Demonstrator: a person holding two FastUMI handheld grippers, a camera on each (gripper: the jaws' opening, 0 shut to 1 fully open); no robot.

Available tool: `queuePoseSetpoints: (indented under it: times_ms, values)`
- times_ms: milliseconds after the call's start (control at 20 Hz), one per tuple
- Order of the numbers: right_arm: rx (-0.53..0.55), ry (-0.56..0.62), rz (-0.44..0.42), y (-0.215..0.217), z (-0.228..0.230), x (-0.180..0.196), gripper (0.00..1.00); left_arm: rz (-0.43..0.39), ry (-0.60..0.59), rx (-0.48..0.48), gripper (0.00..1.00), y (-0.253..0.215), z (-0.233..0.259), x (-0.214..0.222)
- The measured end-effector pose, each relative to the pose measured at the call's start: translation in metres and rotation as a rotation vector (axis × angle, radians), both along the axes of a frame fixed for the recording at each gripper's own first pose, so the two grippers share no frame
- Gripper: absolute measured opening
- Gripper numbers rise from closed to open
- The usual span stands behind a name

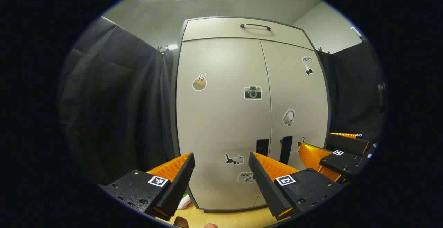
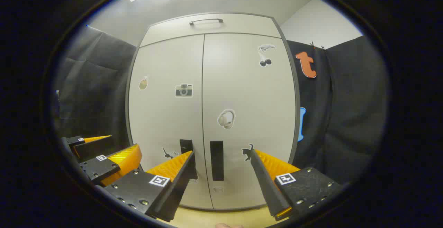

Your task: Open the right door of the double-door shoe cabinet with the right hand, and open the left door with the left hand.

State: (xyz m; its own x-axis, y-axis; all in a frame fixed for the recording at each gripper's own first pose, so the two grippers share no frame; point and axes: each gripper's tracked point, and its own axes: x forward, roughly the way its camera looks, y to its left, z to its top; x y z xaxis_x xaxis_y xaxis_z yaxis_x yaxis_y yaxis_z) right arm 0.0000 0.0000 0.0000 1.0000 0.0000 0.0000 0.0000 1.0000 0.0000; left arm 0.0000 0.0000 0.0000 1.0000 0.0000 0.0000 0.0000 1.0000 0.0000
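The pale double-door shoe cabinet stands shut in front of me. In the left gripper view its left door [image 1: 221,117] and right door [image 1: 297,96] meet at a seam, with a dark vertical handle [image 1: 262,147] on the left door and another [image 1: 286,149] on the right one. My left gripper [image 1: 221,155] is open, short of the left door. In the right gripper view my right gripper [image 2: 221,152] is open, and the right door's handle [image 2: 217,160] shows between its fingers at a distance. The left door's handle [image 2: 186,146] sits beside its left fingertip. The left gripper [image 2: 124,141] shows at lower left.
A top flap with a bar handle [image 1: 255,26] sits above the doors. Black curtains hang on both sides [image 1: 114,100] [image 2: 346,117]. Stickers dot the doors. A small white and green object [image 1: 183,202] lies on the wooden floor [image 1: 225,219] by the cabinet's lower left corner.
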Motion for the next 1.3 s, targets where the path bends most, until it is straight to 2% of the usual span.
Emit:
queuePoseSetpoints:
  times_ms: [150,750,1100,1150,1300]
  values:
    - [0.000,0.004,0.004,0.001,0.001,-0.001,0.96,0.015,0.010,-0.014,0.97,0.004,-0.002,-0.001]
    - [0.000,0.010,-0.016,0.000,-0.003,-0.002,0.94,0.031,0.040,-0.043,0.97,0.012,-0.008,-0.008]
    - [-0.020,0.074,-0.014,0.007,-0.034,0.027,0.95,0.056,0.047,-0.042,0.97,0.032,-0.010,-0.017]
    - [-0.020,0.086,-0.009,0.010,-0.039,0.033,0.86,0.067,0.049,-0.040,0.97,0.037,-0.011,-0.018]
    - [-0.027,0.101,-0.019,0.013,-0.047,0.045,0.85,0.097,0.064,-0.032,0.97,0.053,-0.016,-0.021]
